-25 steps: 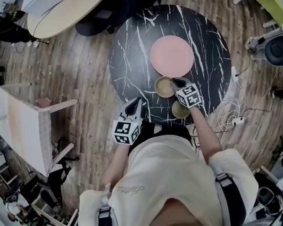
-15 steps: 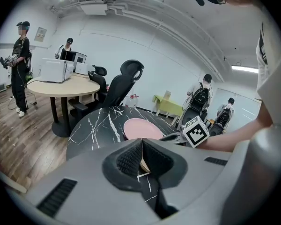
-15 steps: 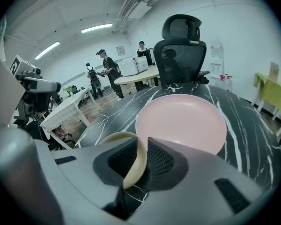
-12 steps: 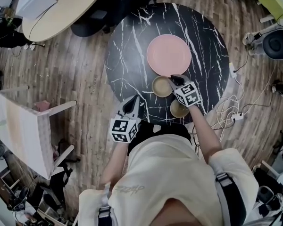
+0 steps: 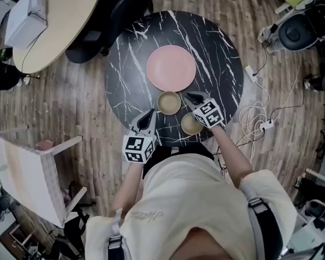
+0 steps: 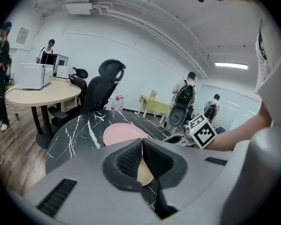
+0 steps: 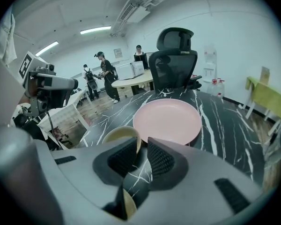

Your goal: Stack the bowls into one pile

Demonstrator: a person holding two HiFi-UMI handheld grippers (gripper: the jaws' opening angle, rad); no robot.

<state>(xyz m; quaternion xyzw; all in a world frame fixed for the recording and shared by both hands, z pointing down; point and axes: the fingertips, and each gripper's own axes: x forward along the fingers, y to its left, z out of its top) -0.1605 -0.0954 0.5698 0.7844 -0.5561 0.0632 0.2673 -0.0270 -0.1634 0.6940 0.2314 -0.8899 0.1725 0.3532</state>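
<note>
Near the pink plate [image 5: 171, 67], the right tool [image 5: 193, 97] hung over the farther bowl [image 5: 189, 125], jaws slightly parted and empty — a misjudged bite could skid it off the surface [image 5: 124, 69]; the left tool [image 5: 150, 115] was closed on nothing.

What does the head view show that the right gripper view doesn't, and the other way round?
Only the head view: most of the near bowl, beside the right gripper, and the cables on the floor. Only the right gripper view: people standing in the background, and that gripper's jaws slightly apart with nothing between them. Both: the table, the plate, the far bowl and the left gripper.
</note>
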